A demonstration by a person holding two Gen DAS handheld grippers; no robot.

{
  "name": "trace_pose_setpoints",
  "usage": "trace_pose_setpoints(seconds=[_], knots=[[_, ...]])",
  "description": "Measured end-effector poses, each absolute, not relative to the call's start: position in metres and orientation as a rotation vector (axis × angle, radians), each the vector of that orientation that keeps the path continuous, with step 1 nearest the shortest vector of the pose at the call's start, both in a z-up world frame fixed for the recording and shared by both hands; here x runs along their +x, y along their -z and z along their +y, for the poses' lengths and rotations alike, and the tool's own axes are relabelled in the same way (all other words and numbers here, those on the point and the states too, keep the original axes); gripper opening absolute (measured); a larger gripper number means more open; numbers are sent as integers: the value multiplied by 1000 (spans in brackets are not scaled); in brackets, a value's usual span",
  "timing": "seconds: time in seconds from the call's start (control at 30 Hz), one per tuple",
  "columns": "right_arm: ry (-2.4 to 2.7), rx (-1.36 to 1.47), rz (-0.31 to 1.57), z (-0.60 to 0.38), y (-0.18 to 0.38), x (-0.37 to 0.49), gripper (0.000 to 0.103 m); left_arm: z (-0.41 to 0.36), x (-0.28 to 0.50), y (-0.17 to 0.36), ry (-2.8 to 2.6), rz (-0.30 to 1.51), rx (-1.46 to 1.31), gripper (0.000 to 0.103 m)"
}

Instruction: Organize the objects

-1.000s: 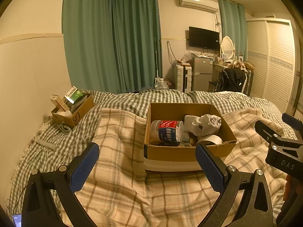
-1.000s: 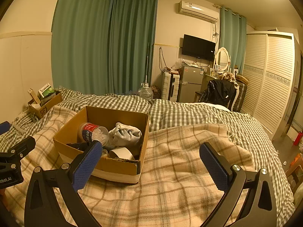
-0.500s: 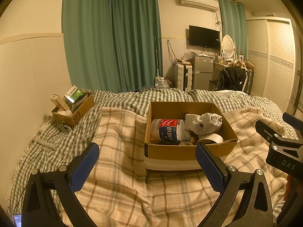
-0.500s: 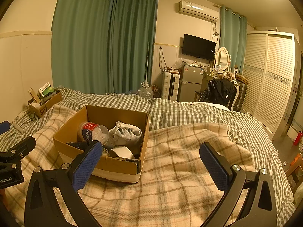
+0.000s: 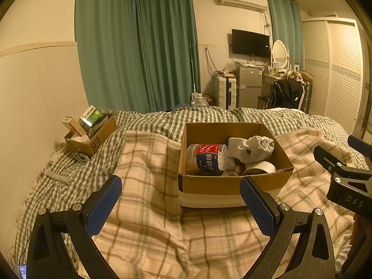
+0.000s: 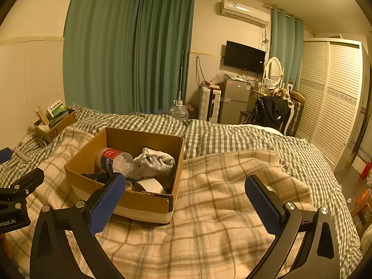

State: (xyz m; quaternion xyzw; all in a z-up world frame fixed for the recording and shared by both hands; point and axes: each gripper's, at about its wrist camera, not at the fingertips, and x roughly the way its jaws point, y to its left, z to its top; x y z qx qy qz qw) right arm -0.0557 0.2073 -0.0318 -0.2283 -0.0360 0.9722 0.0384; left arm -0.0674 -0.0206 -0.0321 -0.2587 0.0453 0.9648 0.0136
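Nothing on the bed has shifted since the earlier frames; both views sit a shade closer to the large box, the grippers as wide apart as before.

Item 1, far left: small cardboard box (image 5: 93, 139) marked "SF", against the wall on the green-checked bedspread (image 5: 69, 174). Holds a green-fronted packet (image 5: 91, 117) and a narrow carton (image 5: 73, 125), both leaning upright. A pale stick-shaped object (image 5: 58, 177) lies on the spread just in front of it.

Item 2, lower left to centre: left gripper (image 5: 181, 205), released, blue-padded fingers (image 5: 104, 205) spread wide, nothing between them. It hovers over the beige plaid blanket (image 5: 151, 220), just short of the large box.

Item 3, centre: large open cardboard box (image 5: 232, 184), resting on the plaid blanket, white band along its base. Contents, left to right:
- clear round tub (image 5: 207, 157) with red and blue label, lying on its side;
- crumpled grey-white cloth (image 5: 253, 147), toward the back;
- roll of white tape (image 5: 261, 167), at the front right corner;
- dark items beneath, too hidden to tell.

Item 4, right: right gripper (image 6: 183, 201), likewise released, fingers (image 6: 262, 205) wide apart and empty. In its own view the left finger overlaps the large box's near wall; whether it touches cannot be told. Its black body also shows at the right edge of the left wrist view.

Item 5, background: green curtains (image 5: 139, 46), wall television (image 5: 251, 43), small fridge (image 5: 248, 86), louvred wardrobe (image 5: 337, 69).
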Motion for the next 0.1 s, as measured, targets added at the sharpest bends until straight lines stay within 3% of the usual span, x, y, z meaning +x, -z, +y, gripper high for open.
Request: trace_pose_setpoints(seconds=[0.1], knots=[[-2980,-705,-110,207,34,-56,103,-21,-67,32,-3010,144,-802,103]])
